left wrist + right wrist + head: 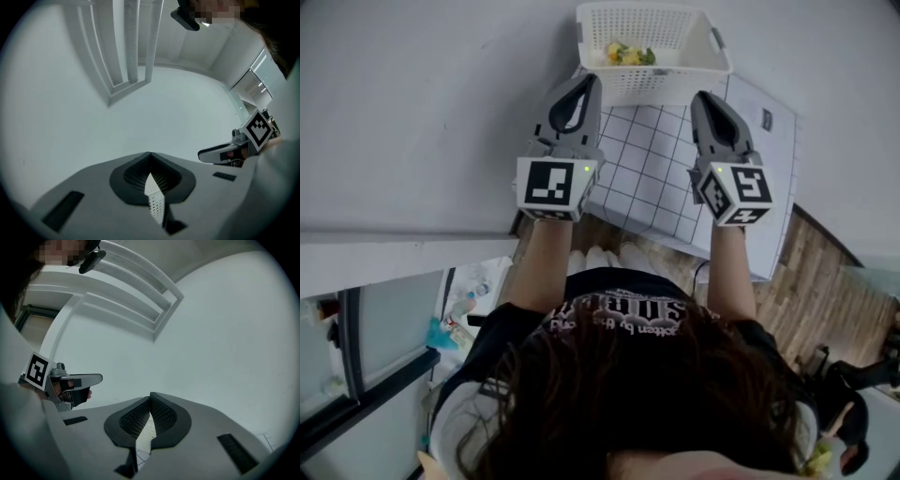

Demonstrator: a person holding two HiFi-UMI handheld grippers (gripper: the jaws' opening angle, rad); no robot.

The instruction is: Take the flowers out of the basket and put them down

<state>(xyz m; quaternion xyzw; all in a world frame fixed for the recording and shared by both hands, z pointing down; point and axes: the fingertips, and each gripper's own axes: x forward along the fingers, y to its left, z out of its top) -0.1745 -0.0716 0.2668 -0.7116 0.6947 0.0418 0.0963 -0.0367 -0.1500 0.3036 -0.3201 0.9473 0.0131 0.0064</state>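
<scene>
I am holding left tongs (584,84) and right tongs (705,98) closed, empty, near the basket (675,82); flowers (628,54), seemingly yellow, are lying inside.

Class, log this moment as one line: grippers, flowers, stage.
left gripper: shut, empty | right gripper: shut, empty | flowers: inside basket | stage: flowers not yet grasped

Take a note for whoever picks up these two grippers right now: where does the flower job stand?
Left gripper: shut, empty, just short of the white basket.
Right gripper: shut, empty, beside it, also short of the basket.
Flowers: lying inside the basket, at the far end of the gridded mat.
Done: nothing yet.
Left: open the jaws, lift the flowers out, put them down.
</scene>
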